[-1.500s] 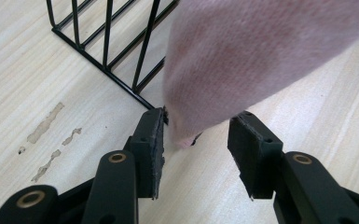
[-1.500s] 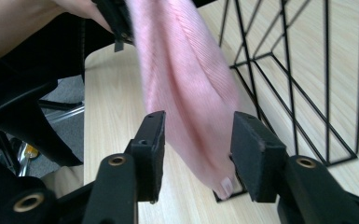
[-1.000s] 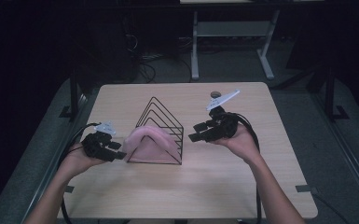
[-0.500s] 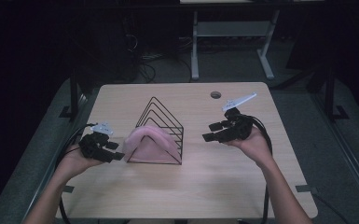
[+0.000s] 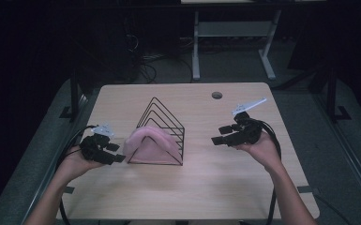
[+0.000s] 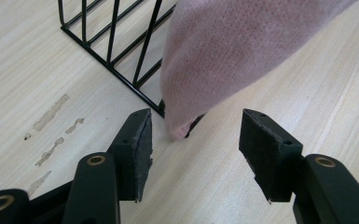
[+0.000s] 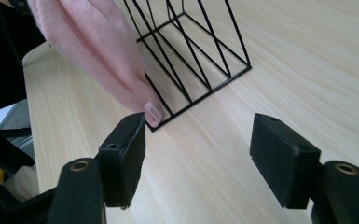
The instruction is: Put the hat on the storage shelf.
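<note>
A black wire rack (image 5: 161, 126) of triangular frames stands mid-table, and a pink knit cloth (image 5: 147, 145) is draped over its near frame. My left gripper (image 5: 118, 158) rests just left of the rack, open; its jaws have just been opening and nothing is pressed between them. In the left gripper view the cloth (image 6: 233, 51) hangs ahead of the left gripper (image 6: 193, 140), its lower tip just beyond the pads. My right gripper (image 5: 218, 137) hovers to the rack's right, open and empty, jaws just opened wider. In the right gripper view the right gripper (image 7: 198, 140) faces the rack (image 7: 191, 56) and the cloth (image 7: 98, 51).
The wooden table (image 5: 201, 187) has a round cable hole (image 5: 216, 95) at its far right. Scuff marks (image 6: 51, 126) mark the tabletop left of the rack. Black cables trail from both grippers. A white-legged desk (image 5: 234, 33) stands beyond the table on dark floor.
My right gripper has moved right and slightly nearer, away from the rack. Both grippers' jaws stand wider. The left hand has stayed in place beside the cloth.
</note>
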`<state>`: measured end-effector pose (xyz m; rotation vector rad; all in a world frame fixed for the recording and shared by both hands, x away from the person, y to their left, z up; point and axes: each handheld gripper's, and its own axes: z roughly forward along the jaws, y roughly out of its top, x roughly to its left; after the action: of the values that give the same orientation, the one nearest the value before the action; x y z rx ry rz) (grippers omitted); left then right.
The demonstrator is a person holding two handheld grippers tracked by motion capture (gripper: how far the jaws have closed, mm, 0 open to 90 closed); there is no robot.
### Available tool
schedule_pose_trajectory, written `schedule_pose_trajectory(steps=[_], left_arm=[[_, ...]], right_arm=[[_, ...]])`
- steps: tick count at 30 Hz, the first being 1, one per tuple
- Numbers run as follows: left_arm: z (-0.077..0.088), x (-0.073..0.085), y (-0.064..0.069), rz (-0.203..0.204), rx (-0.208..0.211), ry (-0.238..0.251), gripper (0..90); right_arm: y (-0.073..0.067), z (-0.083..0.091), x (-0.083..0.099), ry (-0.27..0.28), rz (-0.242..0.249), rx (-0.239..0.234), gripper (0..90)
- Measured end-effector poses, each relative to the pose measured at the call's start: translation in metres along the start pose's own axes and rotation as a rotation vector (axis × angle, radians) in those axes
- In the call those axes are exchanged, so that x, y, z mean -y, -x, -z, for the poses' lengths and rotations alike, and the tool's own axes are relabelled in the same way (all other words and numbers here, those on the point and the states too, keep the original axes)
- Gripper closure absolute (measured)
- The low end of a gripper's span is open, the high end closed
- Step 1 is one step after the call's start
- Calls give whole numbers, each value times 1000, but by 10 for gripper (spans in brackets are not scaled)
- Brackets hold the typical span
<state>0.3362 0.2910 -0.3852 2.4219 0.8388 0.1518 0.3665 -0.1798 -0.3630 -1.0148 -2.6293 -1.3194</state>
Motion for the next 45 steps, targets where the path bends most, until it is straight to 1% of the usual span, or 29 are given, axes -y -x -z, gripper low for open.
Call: schedule_pose_trajectory(steps=[4,8,10,13,14,17,20,23,35,37,41,43,44,45], left_arm=[[-1,2,0,5,-2,3,427],[-2,5,1,14,-1,6,414],[-2,6,1,17,-2,8,407],[-4,8,1,20,-2,6,394],[-5,9,2,30,-4,12,390],[-6,11,2,23,0,4,381],[-8,12,3,35,-1,7,370],[-9,13,3,35,0,7,363],[-11,17,6,54,-5,29,329],[-11,18,6,52,-7,32,328],[-12,22,7,66,-10,40,324],[-13,24,7,65,-11,42,321],[-13,25,8,72,-12,40,321],[-13,26,8,71,-14,41,320]], right_arm=[[3,2,7,-4,-15,6,336],[6,5,16,-12,-27,26,324],[8,6,21,-11,-34,27,322],[10,8,29,-17,-51,35,313],[12,8,33,-17,-58,39,313],[14,10,42,-17,-69,42,309],[18,13,52,-21,-90,50,303],[20,15,60,-21,-102,59,298],[23,25,82,-17,-134,79,292],[23,25,87,-18,-137,81,291],[24,26,98,-20,-151,88,288],[24,27,104,-22,-155,92,286],[22,28,107,-21,-161,93,286],[22,28,110,-22,-161,94,286]])
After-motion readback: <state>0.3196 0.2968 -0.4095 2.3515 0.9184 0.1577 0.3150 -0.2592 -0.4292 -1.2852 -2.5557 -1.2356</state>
